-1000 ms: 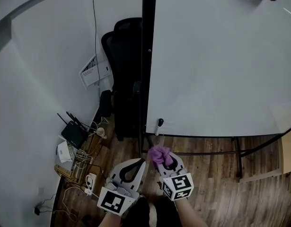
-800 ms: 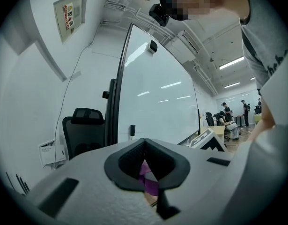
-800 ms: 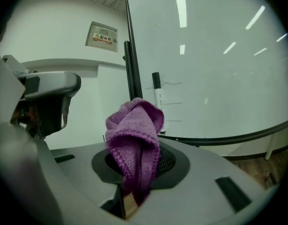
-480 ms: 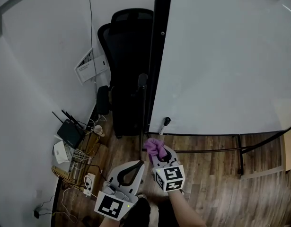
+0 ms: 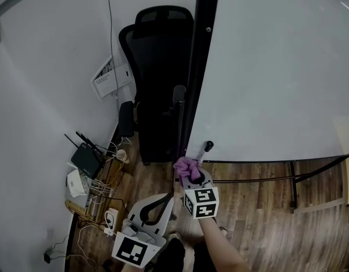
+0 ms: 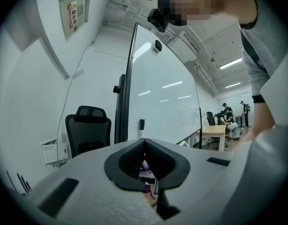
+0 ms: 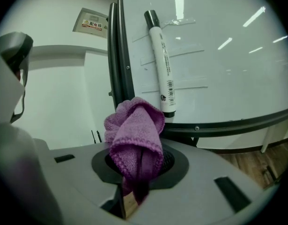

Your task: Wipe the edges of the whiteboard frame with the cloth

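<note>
Left gripper (image 5: 163, 200) sits lowest, jaws together, empty. Right gripper (image 5: 192, 177) is clamped on bunched purple cloth (image 7: 136, 137) and is the nearer one to the board. Just ahead is the lower-left corner of the whiteboard frame (image 7: 116, 55); contact unclear. Its black left edge runs straight up, the bottom edge goes right, marker (image 7: 161, 60) above it.

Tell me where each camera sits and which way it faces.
Head view: on the person's head, facing steeply down at whiteboard frame, office chair, floor; left gripper, right gripper, right forearm show.
Left gripper view: on that gripper, looking along shut jaws toward whiteboard and chair; person's torso shows.
Right gripper view: on that gripper, facing the frame's lower corner; jaws shut on purple cloth.
Shared: head and right gripper views both show cloth and marker.
</note>
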`<control>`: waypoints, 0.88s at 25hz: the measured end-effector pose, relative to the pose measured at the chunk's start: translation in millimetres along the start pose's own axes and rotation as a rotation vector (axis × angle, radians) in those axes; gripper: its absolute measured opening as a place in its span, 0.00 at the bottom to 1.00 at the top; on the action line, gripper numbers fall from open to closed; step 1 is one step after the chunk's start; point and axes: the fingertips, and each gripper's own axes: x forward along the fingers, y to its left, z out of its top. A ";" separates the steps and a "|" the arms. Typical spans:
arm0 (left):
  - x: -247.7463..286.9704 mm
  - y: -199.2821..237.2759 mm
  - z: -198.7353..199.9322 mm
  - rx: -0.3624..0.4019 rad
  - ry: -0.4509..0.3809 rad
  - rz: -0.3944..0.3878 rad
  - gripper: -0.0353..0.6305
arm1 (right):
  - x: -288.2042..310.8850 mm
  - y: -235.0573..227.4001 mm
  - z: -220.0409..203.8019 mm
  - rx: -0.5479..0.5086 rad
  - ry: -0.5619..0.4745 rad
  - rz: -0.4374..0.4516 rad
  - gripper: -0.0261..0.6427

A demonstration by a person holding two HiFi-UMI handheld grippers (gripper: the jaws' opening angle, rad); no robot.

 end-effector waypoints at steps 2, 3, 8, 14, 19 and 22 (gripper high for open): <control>-1.4 2.9 -0.9 -0.003 0.001 0.005 0.08 | 3.2 0.0 0.0 0.007 0.003 -0.007 0.16; -1.9 4.2 -1.6 -0.003 0.004 0.007 0.08 | 4.0 -0.2 0.0 0.010 0.002 -0.010 0.16; -1.4 6.4 -2.9 -0.007 0.011 0.011 0.08 | 1.9 -7.2 -1.1 0.017 -0.002 -0.026 0.16; 4.7 3.0 -5.8 -0.015 0.017 0.002 0.08 | -6.1 -32.3 -5.4 0.038 -0.002 -0.074 0.16; 14.1 -6.0 -4.7 -0.011 0.021 -0.009 0.08 | -16.7 -54.5 -4.9 0.024 0.001 -0.105 0.16; 20.8 -15.1 -4.1 -0.003 0.019 -0.014 0.08 | -24.1 -67.7 -6.4 0.020 0.001 -0.114 0.16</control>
